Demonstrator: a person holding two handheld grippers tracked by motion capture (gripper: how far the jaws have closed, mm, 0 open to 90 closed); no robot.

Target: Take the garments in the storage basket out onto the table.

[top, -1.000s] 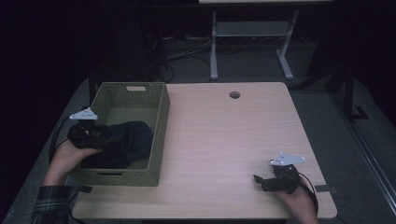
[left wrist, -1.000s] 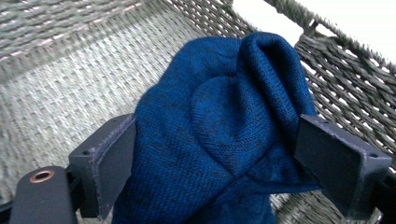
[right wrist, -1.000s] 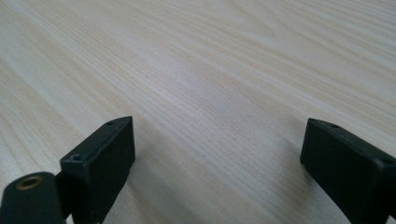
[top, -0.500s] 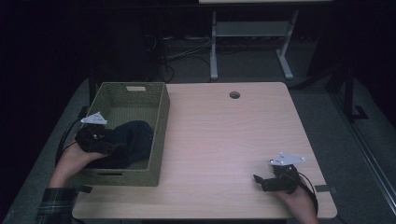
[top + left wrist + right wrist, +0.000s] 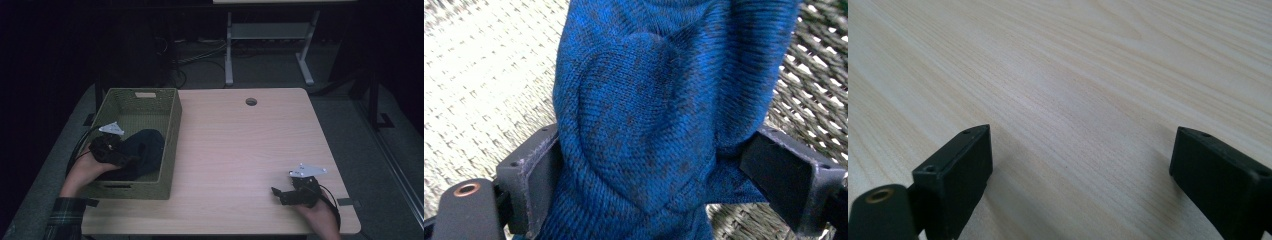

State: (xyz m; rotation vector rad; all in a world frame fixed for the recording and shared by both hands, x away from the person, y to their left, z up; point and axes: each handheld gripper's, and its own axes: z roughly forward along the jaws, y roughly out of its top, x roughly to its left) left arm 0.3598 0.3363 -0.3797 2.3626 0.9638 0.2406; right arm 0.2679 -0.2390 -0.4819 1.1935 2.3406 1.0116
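A light wooden table (image 5: 230,150) carries a green woven basket (image 5: 167,145) at its left side, and a dark blue knitted garment (image 5: 145,152) lies bunched inside the basket toward its near end. The left gripper (image 5: 127,159) reaches into the basket with its jaws clamped on a thick fold of that blue knit (image 5: 639,125), the weave of the basket showing behind. The right gripper (image 5: 277,192) rests at the table's near right corner, its jaws spread wide over bare wood and holding nothing.
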